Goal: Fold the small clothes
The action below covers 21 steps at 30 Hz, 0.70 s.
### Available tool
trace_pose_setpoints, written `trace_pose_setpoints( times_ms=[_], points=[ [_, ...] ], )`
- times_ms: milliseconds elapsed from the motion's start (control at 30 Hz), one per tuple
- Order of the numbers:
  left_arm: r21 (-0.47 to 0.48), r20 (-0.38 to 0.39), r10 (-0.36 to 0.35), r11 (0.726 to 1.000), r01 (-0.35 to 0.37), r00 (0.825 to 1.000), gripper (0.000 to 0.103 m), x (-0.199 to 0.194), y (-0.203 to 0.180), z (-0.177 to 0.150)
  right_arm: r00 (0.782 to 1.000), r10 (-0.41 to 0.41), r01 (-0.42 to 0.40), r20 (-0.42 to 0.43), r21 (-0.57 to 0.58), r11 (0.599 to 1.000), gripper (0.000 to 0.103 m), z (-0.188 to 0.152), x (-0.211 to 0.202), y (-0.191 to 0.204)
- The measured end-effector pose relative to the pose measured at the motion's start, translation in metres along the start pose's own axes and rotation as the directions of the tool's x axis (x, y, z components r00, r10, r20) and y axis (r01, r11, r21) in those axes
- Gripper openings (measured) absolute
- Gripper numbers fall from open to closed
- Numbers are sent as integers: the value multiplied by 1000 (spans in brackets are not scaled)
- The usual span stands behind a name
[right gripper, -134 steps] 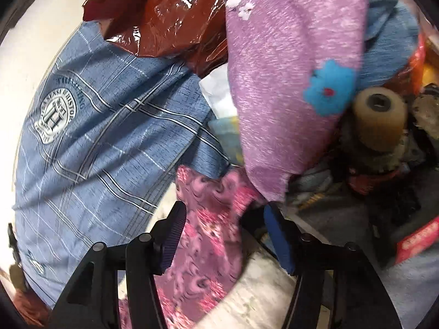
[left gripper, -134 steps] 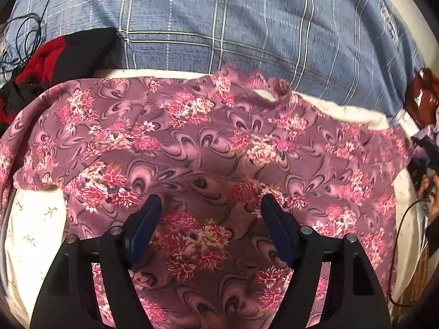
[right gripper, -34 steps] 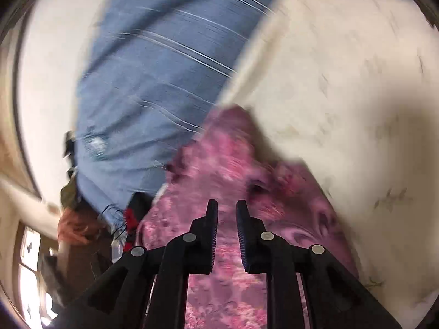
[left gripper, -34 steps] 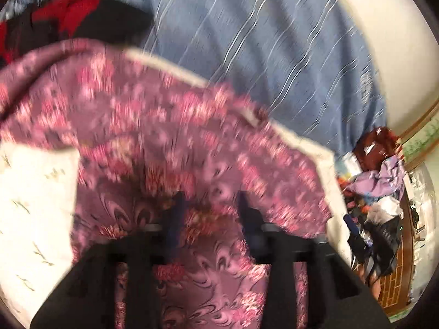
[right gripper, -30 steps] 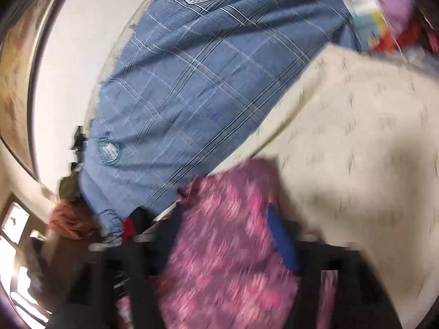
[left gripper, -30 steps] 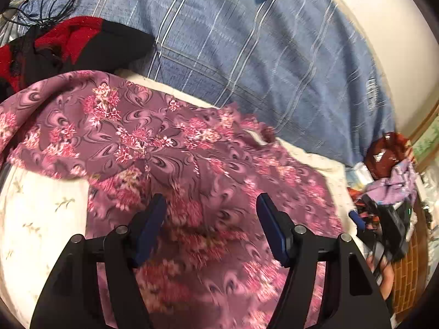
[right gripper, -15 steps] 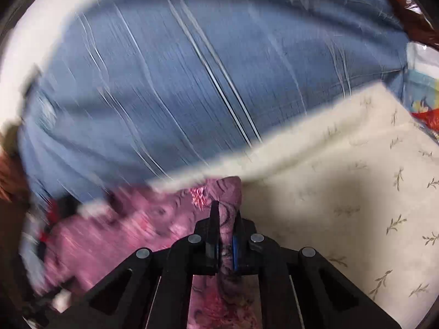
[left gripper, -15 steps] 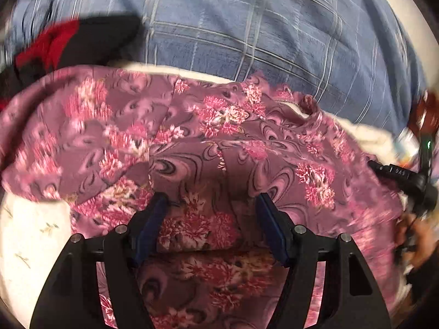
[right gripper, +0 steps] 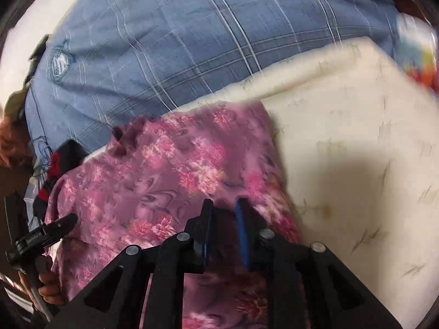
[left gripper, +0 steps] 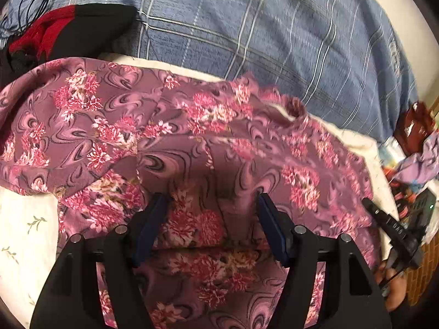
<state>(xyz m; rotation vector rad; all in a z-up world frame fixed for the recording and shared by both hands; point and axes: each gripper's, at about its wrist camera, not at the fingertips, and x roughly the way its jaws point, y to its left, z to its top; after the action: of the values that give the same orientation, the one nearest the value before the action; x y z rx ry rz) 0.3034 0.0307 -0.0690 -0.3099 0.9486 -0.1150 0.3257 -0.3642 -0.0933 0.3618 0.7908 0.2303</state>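
Left gripper (left gripper: pixel 212 205): fingers spread wide, released, hovering over the floral garment (left gripper: pixel 192 142) with a folded edge of the cloth lying between them; whether the pads touch fabric, can't tell. Right gripper (right gripper: pixel 222 208): fingers part-open with a narrow gap, cloth beneath and between them, but can't tell if they're actually pinching it, frame is motion-blurred. Garment is purple with pink flower print, lying spread and partly folded over on the cream bedsheet (right gripper: pixel 356 150), which has a small leaf print; garment's right edge in the right wrist view runs straight, bare sheet beside it. Left sleeve area drapes toward the left edge in the left wrist view. Beyond the garment: blue plaid blanket (left gripper: pixel 260 27) bunched along the far side of the bed, with a round crest logo (right gripper: pixel 59 63) visible. Black-and-red clothing item (left gripper: pixel 63 33) sits on the blanket at far left, touching the garment's upper corner. Far right of left wrist view: clutter pile with a brown shiny bag (left gripper: pixel 414 123).
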Motion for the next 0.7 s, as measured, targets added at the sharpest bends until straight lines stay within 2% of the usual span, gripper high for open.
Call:
trace_pose_setpoints(
  times_ms=[100, 233, 333, 400, 500, 567, 633, 700],
  points=[
    [-14, 1, -18, 1000, 18, 1000, 69, -1, 3, 0, 1000, -26, 26, 0, -24, 999, 17, 1, 3, 7],
    [-106, -14, -106, 989, 104, 994, 69, -6, 20, 5, 999, -53, 53, 3, -51, 997, 19, 2, 7, 17],
    [-174, 7, -122, 977, 121, 993, 69, -24, 39, 16, 997, -75, 76, 6, -70, 995, 19, 0, 9, 19],
    [-201, 36, -79, 976, 84, 996, 69, -48, 57, 19, 996, -90, 91, 8, -84, 992, 19, -3, 3, 17],
    [-304, 35, 0, 953, 10, 999, 69, -86, 112, 12, 995, -99, 100, 8, -92, 991, 19, -3, 2, 18],
    [-351, 23, 80, 934, -67, 997, 69, -114, 157, -2, 995, -98, 98, 10, -91, 991, 19, -3, 2, 18],
    [-397, 10, 191, 902, -171, 982, 69, -142, 198, -17, 995, -95, 96, 10, -89, 991, 19, -3, 2, 18],
    [-446, 12, 267, 864, -234, 963, 70, -169, 232, -32, 996, -88, 89, 11, -84, 993, 19, -3, 1, 17]
  ],
)
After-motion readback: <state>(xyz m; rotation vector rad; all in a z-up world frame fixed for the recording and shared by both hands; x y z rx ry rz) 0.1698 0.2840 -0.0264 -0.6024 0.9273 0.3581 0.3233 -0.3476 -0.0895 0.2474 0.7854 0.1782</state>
